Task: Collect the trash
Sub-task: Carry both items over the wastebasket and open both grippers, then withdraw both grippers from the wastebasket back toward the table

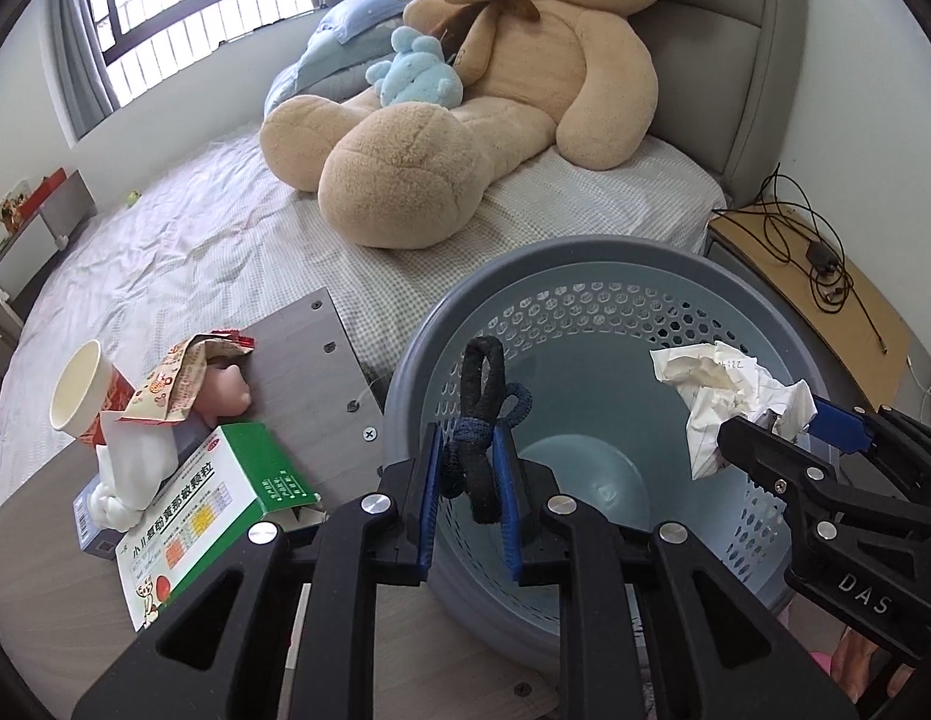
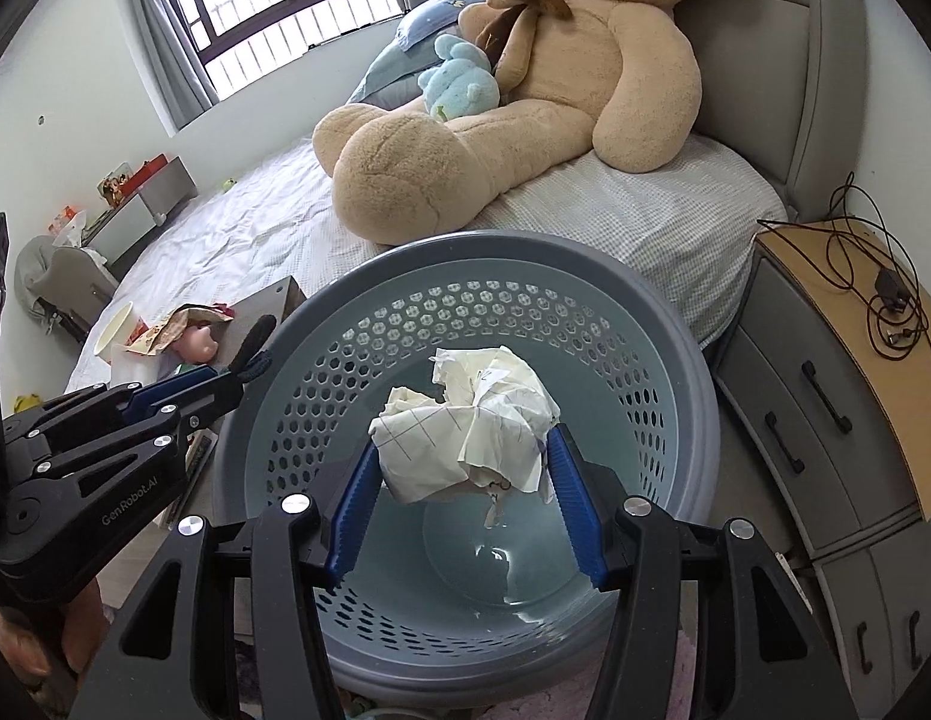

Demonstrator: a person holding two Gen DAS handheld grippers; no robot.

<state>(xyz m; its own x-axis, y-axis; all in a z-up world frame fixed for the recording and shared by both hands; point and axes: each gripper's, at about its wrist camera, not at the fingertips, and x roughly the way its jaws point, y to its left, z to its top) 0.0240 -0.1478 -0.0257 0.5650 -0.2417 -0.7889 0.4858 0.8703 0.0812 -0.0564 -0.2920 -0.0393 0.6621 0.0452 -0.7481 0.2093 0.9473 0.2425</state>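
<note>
Left wrist view puts my left gripper (image 1: 470, 468) right at the near rim of the grey basket (image 1: 663, 252), clamped on a dark fabric band (image 1: 480, 420) whose loops stick up between the blue pads. My right gripper (image 2: 459, 474) hangs over the middle of the same basket, grasping a crumpled paper wad (image 2: 465, 420) from both sides; nothing else seems to lie in the bottom of the basket, though glare makes that hard to confirm.

More trash waits on the tabletop (image 1: 309, 354) to the left: a paper cup (image 1: 81, 384) on its side, a torn snack wrapper (image 1: 183, 378) draped over what may be a small doll head, a green medicine box (image 1: 213, 498) and a white crumpled bag (image 1: 129, 468).

My worries from here:
- The band sits nearly above the rim, not the hollow. If I let go now it could land on the rim or slide down the outside.
- Its fuzzy cloth may cling to the ribbed pads and hang on after I open.
- The paper is well centred, so it should fall true, but a loose flap dangling below could snag on a pad.
- Both grippers crowd one opening; moving the left inward risks knocking the right.
</note>
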